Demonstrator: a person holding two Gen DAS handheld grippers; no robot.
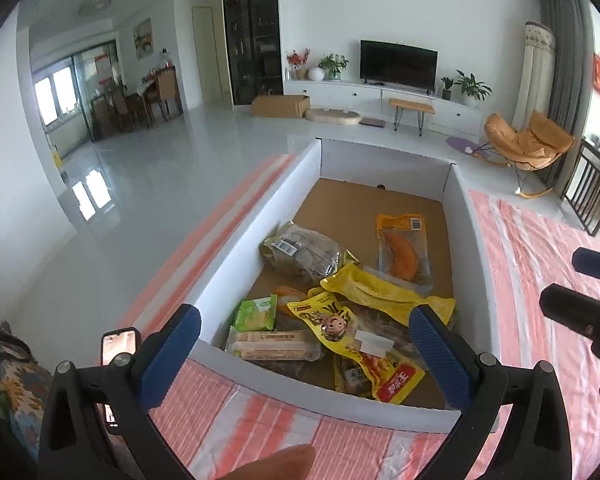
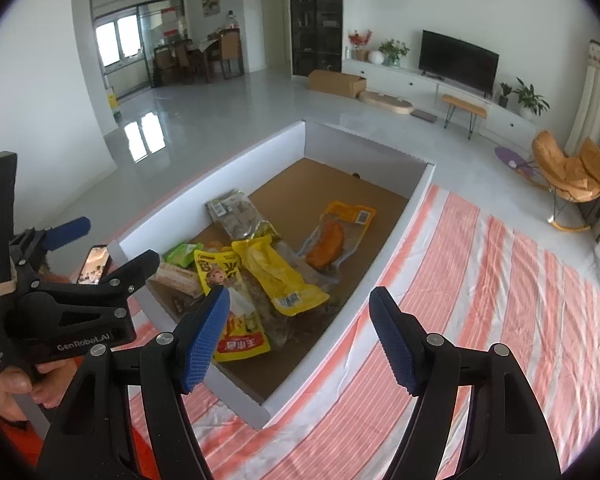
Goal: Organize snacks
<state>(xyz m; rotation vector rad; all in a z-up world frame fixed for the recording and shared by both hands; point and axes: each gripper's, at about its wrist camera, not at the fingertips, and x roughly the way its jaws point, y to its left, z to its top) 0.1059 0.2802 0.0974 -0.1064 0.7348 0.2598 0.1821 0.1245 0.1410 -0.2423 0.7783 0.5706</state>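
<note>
- Left tool (image 1: 304,340) spread wide, nothing between its blue pads, poised over the near wall of the box (image 1: 260,216).
- Right tool (image 2: 300,336) also spread, empty, hanging above the box's near right corner and the striped cloth (image 2: 480,280).
- Phone (image 1: 118,346) lit, just left of the box.
- Inside the box, near end: beige wafer bar (image 1: 276,346), green packet (image 1: 256,312), yellow cartoon-face pouch (image 1: 332,326), red-and-yellow pouch (image 1: 396,384), all overlapping.
- Further in: long yellow packet (image 1: 384,290) across the heap, greenish clear bag (image 1: 300,250) toward the left wall, clear pack with an orange piece (image 1: 404,248) lying alone.
- Far end of the box bare brown cardboard.
- Beyond: television (image 1: 398,62), orange chair (image 1: 528,142).
</note>
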